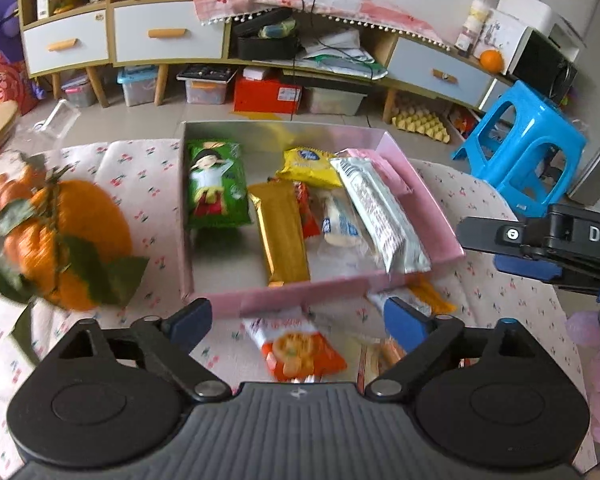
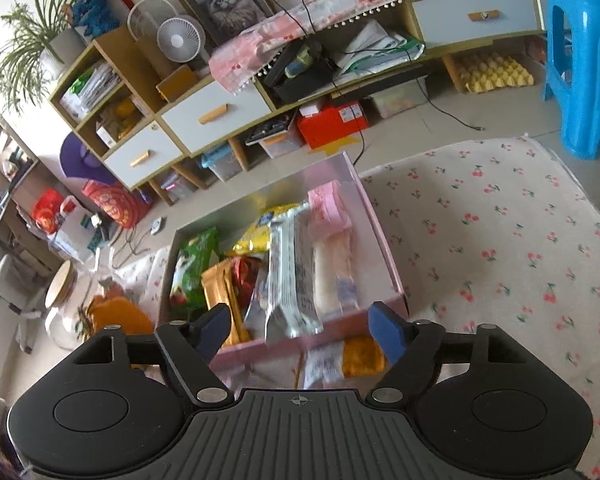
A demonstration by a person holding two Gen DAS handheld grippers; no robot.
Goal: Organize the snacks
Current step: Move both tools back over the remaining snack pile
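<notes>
A pink box (image 1: pixel 440 216) on the cherry-print cloth holds several snack packets: a green one (image 1: pixel 216 184), a gold bar (image 1: pixel 280 232), a yellow one (image 1: pixel 308 166) and a long silver one (image 1: pixel 380 216). My left gripper (image 1: pixel 298 320) is open and empty, just in front of the box, above an orange-and-white packet (image 1: pixel 296 346) on the cloth. An orange-and-white packet (image 1: pixel 414 294) lies near the box's front right corner. My right gripper (image 2: pixel 304 326) is open and empty over the box's (image 2: pixel 384 240) near edge, above that packet (image 2: pixel 340 360). It also shows at the right in the left wrist view (image 1: pixel 540 248).
A cluster of leafy oranges (image 1: pixel 64 240) sits on the cloth left of the box. A blue stool (image 1: pixel 520 152) stands at the right. A low cabinet with drawers (image 1: pixel 168 36) runs along the back wall. A round wooden lid (image 2: pixel 60 284) lies left of the cloth.
</notes>
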